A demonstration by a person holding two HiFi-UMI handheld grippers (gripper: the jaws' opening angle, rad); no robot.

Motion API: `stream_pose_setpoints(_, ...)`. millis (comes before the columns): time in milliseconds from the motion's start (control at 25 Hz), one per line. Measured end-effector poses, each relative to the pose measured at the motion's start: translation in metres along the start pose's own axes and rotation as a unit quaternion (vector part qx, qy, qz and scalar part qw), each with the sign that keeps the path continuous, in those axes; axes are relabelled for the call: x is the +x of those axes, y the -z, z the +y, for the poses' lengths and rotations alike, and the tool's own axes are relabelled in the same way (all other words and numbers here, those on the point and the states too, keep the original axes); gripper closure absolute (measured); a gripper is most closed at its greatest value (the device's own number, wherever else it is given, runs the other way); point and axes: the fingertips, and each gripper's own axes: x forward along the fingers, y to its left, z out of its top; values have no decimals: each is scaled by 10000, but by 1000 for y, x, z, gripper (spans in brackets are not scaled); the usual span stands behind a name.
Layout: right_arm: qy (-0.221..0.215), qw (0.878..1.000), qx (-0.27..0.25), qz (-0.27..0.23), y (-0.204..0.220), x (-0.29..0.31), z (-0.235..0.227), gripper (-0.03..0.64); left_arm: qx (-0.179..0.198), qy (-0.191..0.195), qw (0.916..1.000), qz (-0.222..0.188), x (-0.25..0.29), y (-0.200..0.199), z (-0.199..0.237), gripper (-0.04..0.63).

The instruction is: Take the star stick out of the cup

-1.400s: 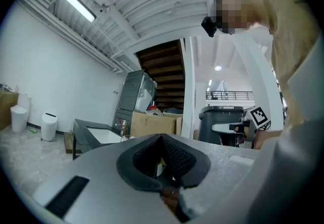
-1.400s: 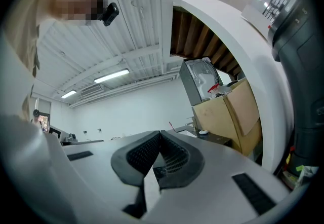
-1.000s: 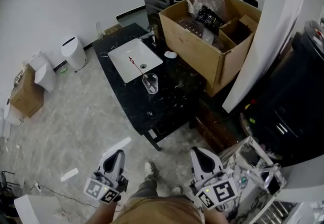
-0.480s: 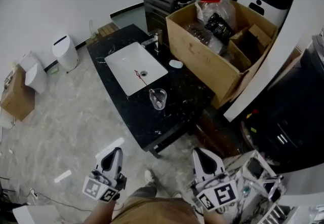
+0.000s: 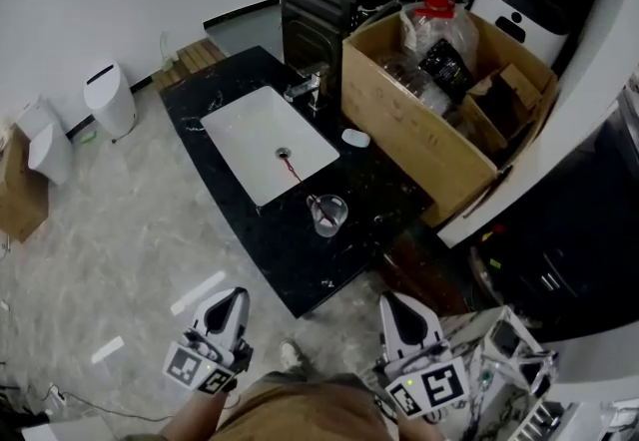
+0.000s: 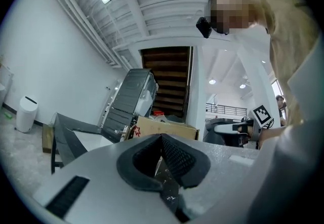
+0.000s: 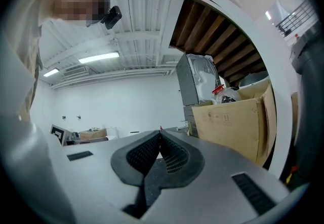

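- Black marbled counter point(image 5: 290, 264): it stands ahead of me and well apart from both tools. I judge the step in hand to be the approach, so I should close up to its near corner before I reach.
- Large brown cardboard box point(image 5: 399, 130): it sits on the right part of the counter. I should keep my right arm clear of its near wall on the way in.
- White rectangular sink basin point(image 5: 240, 130): it is set into the counter, beyond the cup and to its left.
- Left gripper point(image 5: 231, 299): its jaws are pressed together with nothing between them. I would use it to steady the cup, and it must spread before it can.
- Right gripper point(image 5: 391, 301): its jaws also meet at the tips and carry nothing. I would open them on the way in, not at the cup.
- Clear glass cup point(image 5: 327, 213): it stands upright on the counter, just this side of the basin's near corner. It looks light and likely to tip or slide, so side loads must be avoided.
- Thin red star stick point(image 5: 290, 170): its lower end sits in the cup and its upper end leans out over the basin. The star itself is too small to make out. I should pinch the shaft above the rim and draw it out along its own lean, not straight up.
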Motion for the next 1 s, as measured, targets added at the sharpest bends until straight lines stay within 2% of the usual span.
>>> stream_pose_setpoints(400, 185, 9997, -82, 98, -6, 21, 0, 618, -262, 157, 9995, 76, 18, 7, 25, 595)
stream_pose_setpoints(560, 226, 9997, 18, 95, -1, 21, -19, 618, -156, 224, 9996, 57, 37, 3, 20, 595)
stream_pose_setpoints(760, 47, 10000, 7, 23, -8, 30, -45, 618, -12, -88, 9999, -137, 49, -11, 20, 595)
stream_pose_setpoints(1000, 16, 9999, -3, -153, -20, 40, -71, 618, 172, -293, 9993, -126, 54, -20, 24, 595)
